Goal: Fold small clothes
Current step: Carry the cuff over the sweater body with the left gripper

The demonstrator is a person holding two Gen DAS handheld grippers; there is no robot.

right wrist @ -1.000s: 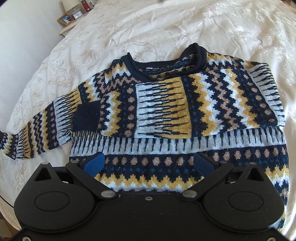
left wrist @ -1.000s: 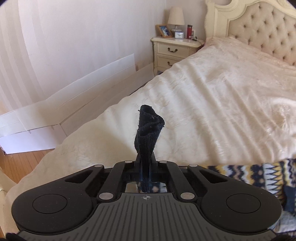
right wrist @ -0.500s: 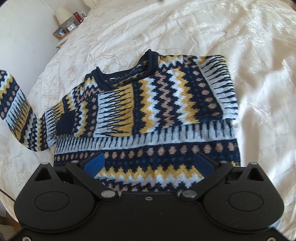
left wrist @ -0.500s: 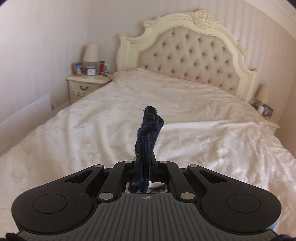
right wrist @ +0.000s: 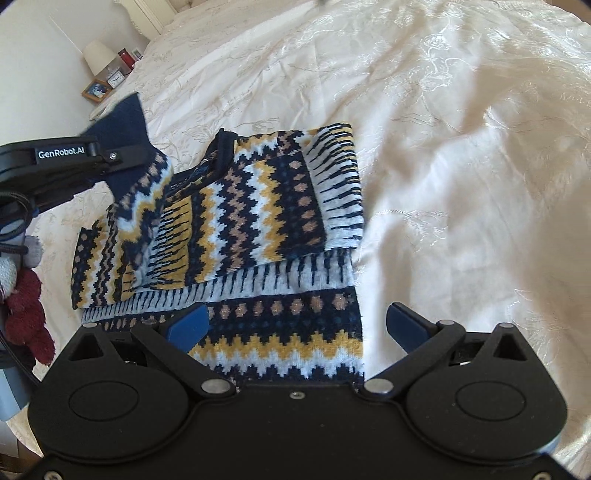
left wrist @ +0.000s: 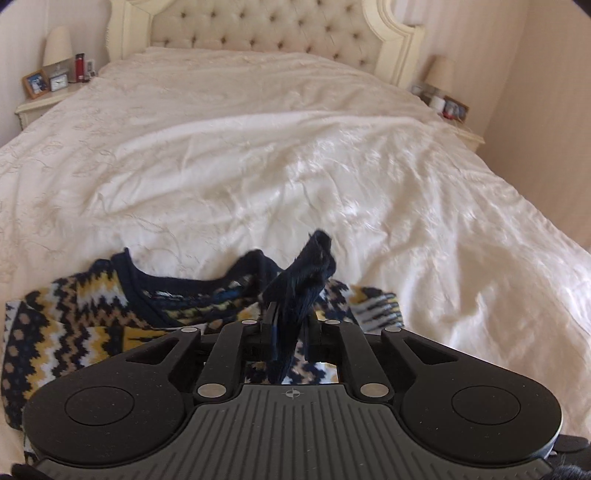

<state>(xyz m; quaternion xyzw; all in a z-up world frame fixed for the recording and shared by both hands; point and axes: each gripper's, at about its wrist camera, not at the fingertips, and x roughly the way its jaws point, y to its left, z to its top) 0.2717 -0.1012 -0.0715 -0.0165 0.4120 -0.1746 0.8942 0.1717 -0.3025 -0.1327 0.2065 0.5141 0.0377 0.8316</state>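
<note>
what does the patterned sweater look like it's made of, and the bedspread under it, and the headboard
Sweater: knitted yarn, probably wool or acrylic; blocky stitched zigzags, ribbed navy cuff held in the left gripper.
Bedspread: cream woven fabric with a satin-like sheen and raised floral stitching; fibre unclear.
Headboard: button-tufted upholstery, matte beige, in a cream painted frame, likely wood.

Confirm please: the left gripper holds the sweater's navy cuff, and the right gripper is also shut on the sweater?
Not quite. The right wrist view shows the right gripper open above the sweater, gripping nothing. The left gripper does hold the navy cuff.
</note>
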